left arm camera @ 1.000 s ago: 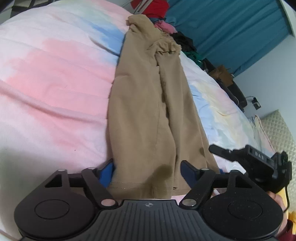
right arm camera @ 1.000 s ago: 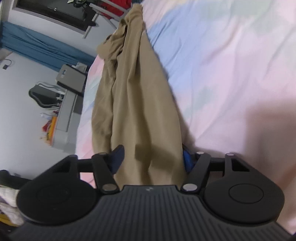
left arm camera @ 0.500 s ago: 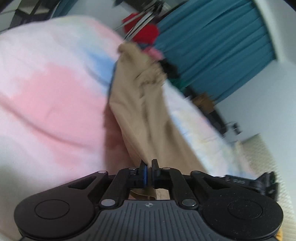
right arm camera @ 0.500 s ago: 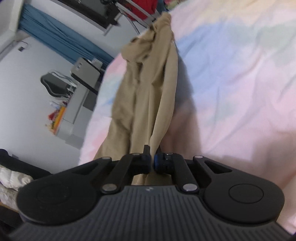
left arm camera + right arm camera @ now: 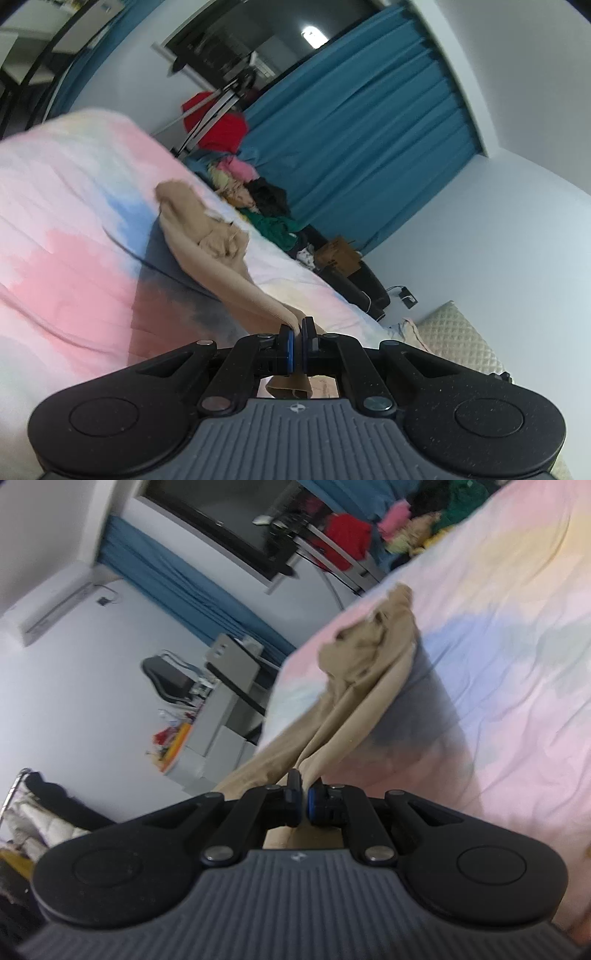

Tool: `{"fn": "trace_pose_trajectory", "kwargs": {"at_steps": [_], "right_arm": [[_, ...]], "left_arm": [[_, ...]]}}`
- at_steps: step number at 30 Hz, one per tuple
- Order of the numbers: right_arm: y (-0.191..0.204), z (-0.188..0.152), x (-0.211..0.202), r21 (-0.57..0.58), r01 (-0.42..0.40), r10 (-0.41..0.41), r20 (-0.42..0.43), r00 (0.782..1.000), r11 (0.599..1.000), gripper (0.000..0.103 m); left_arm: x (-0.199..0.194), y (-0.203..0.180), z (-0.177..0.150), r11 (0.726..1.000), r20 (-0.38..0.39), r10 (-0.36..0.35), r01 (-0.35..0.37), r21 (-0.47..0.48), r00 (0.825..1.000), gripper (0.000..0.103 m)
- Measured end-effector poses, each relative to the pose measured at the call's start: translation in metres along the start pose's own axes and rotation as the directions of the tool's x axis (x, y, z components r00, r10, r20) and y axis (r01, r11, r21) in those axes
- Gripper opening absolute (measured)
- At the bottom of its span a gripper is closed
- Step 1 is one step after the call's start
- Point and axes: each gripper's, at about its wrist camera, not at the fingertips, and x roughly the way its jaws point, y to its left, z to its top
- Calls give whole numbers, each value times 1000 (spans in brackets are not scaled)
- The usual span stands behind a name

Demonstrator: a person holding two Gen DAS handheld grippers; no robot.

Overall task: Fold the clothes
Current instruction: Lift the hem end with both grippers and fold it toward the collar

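A tan garment lies lengthwise on the pastel bed cover, its near end lifted off the bed. My left gripper is shut on the near hem of the tan garment. In the right wrist view the same garment stretches away toward the bed's far edge. My right gripper is shut on its near hem too. The far end of the garment stays bunched on the bed cover.
A pile of mixed clothes sits at the far end of the bed, with a red garment on a rack behind it. Blue curtains hang behind. A grey desk and chair stand beside the bed.
Both grippers closed on the garment's near hem, then lifted it. The cloth now hangs taut from both grippers and both views tilt up toward the room.
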Motion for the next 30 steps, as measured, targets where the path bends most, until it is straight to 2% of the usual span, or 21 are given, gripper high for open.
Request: {"fn": "trace_pose_trajectory", "kwargs": {"at_steps": [4, 6, 8, 11, 18, 22, 30], "right_arm": [[8, -21, -42, -10, -17, 17, 13, 1000, 1000, 7], [6, -30, -54, 24, -32, 32, 29, 999, 999, 7], [-1, -35, -64, 60, -46, 44, 43, 998, 997, 7], [-6, -29, -61, 84, -57, 53, 47, 998, 995, 7], [-15, 9, -15, 129, -24, 18, 49, 999, 991, 7], [-18, 35, 25, 130, 18, -24, 45, 999, 991, 7], [-50, 70, 105, 125, 102, -107, 29, 994, 987, 7]], "left_arm": [[-34, -37, -24, 999, -25, 2, -1, 37, 1000, 4], [-48, -49, -36, 999, -25, -8, 9, 37, 1000, 4], [-54, -53, -42, 1000, -23, -15, 16, 17, 1000, 4], [-44, -54, -39, 1000, -18, -8, 8, 18, 1000, 4], [-1, -43, 6, 999, 3, 38, -38, 16, 999, 4], [33, -33, 36, 994, 6, 107, -107, 36, 994, 4], [127, 8, 81, 970, 6, 218, -217, 106, 976, 4]]}}
